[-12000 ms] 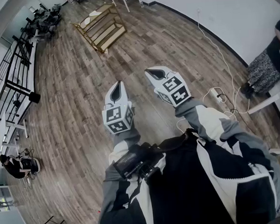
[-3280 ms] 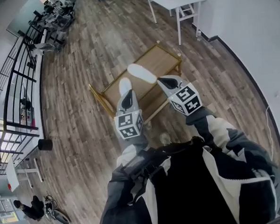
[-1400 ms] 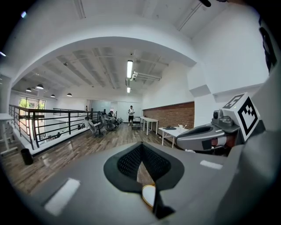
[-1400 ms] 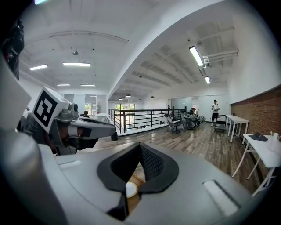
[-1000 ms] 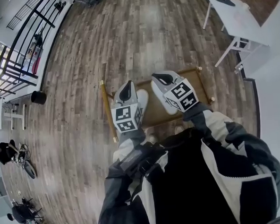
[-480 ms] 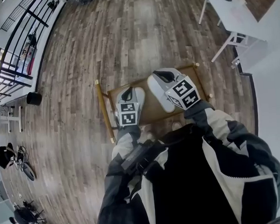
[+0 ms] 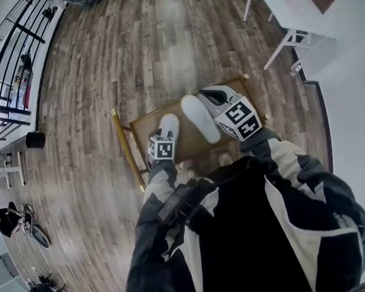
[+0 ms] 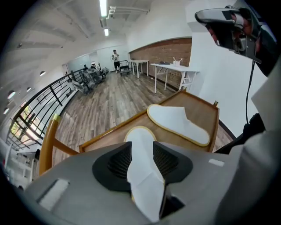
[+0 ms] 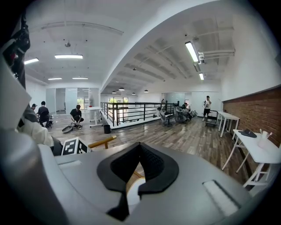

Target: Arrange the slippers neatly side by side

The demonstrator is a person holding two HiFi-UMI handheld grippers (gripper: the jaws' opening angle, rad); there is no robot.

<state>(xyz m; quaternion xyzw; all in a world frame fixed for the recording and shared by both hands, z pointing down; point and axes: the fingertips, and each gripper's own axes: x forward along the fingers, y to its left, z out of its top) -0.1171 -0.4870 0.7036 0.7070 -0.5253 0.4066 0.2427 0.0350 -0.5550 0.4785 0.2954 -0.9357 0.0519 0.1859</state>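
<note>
Two white slippers are at a low wooden rack [image 7: 138,123]. The left slipper [image 7: 168,126] lies toe-forward on the rack's top board. My left gripper [image 7: 164,137] is at its heel end; its jaws are opening, and the slipper [image 8: 142,176] sits loosely between the parted pads. The right slipper [image 7: 200,118] hangs slanted above the board, beside the first. My right gripper [image 7: 209,101] is shut on its upper edge. A white strip of slipper [image 9: 131,193] shows below the closed jaws of the right gripper [image 9: 139,169]. In the left gripper view that slipper [image 8: 178,124] is at the right.
The rack [image 8: 202,110] stands on wood flooring close to a white wall [image 7: 351,89]. A white table [image 7: 285,9] stands beyond it. A black railing [image 7: 7,54] runs along the far left. People [image 9: 77,115] sit on the floor farther off.
My left gripper has come down and set its slipper on the rack's top, and its jaws have parted. The right gripper still holds its slipper, now closer beside the first.
</note>
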